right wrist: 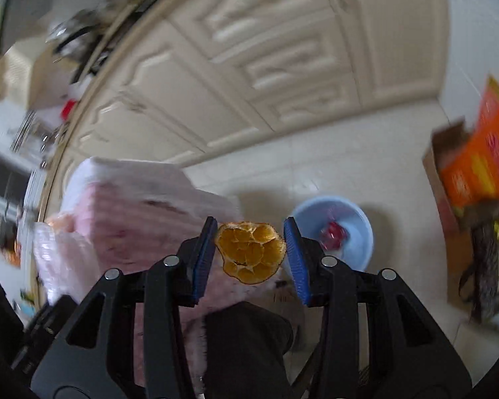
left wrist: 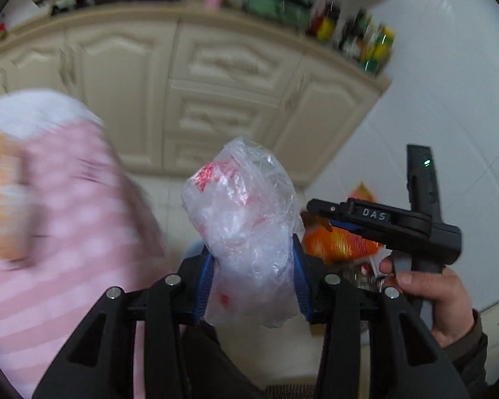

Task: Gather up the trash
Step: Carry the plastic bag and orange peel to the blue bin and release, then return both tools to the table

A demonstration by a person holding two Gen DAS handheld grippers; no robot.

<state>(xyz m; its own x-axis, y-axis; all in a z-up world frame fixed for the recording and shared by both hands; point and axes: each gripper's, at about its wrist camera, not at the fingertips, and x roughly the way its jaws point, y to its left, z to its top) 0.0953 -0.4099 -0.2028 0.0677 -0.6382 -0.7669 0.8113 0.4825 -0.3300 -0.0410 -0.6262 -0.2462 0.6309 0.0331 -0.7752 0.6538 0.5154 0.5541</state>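
The right gripper (right wrist: 251, 254) clamps a dried-out orange peel, pith side up (right wrist: 250, 252), between its blue ribbed pads (right wrist: 203, 259), held above a pale tiled floor (right wrist: 332, 173). Just behind it to the right sits a light blue plastic bowl (right wrist: 356, 219) with a red crumpled wrapper (right wrist: 333, 234) inside, and to the left bulges a pink-and-white striped plastic bag (right wrist: 133, 219). Cream panelled cabinet doors (right wrist: 233, 66) fill the background, with an orange cardboard box (right wrist: 479, 153) at the right edge.
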